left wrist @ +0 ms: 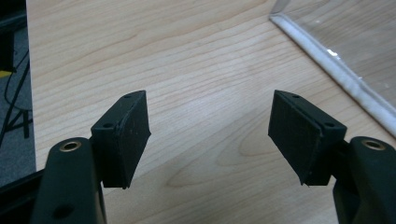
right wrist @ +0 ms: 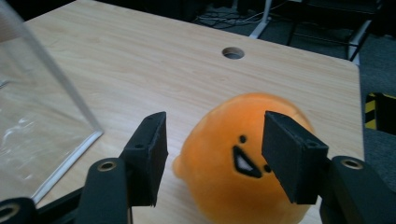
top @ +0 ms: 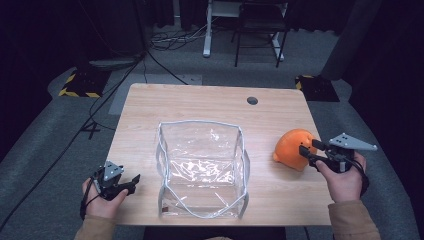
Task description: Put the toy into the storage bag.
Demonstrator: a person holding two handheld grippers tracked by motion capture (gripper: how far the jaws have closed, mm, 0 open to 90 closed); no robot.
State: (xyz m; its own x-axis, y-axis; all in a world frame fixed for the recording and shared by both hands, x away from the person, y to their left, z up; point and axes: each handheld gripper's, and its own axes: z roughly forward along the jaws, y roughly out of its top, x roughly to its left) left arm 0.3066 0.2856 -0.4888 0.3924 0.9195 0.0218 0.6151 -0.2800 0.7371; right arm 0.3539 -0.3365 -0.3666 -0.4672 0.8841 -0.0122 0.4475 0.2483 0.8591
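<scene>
our right gripper (top: 306, 153), held at about four o'clock on the table (top: 200, 102), stands with its jaws spread wide and pointed at the orange plush toy (top: 292, 149). in the right gripper view the two black pads (right wrist: 152, 154) flank the toy's (right wrist: 243, 163) round body with a gap on each side, so nothing is pinched yet. the left gripper (top: 131, 181) waits at about eight o'clock, near the table's front edge, its jaws likewise spread over bare wood (left wrist: 205, 93) and holding nothing.

between the two hands, at the centre and running toward six o'clock, stands the clear plastic bag (top: 202, 167) with white-trimmed edges, its mouth open upward. its nearest corner shows at the upper right of the left gripper view (left wrist: 336, 70).

the toy sits at roughly three o'clock, just beside the bag's right wall but apart from it, its small printed face turned toward our right gripper. we judge it light, soft and squashy: the fabric should give under the pads and offer good friction, with little risk of slipping or damage. the best hold, we think, is across the widest part of the rounded body, closing until the stuffing compresses, not on the little nub at its side, which could fold away.

farther off, at one o'clock, a round cable hole (top: 252, 100) marks the table's far edge.
</scene>
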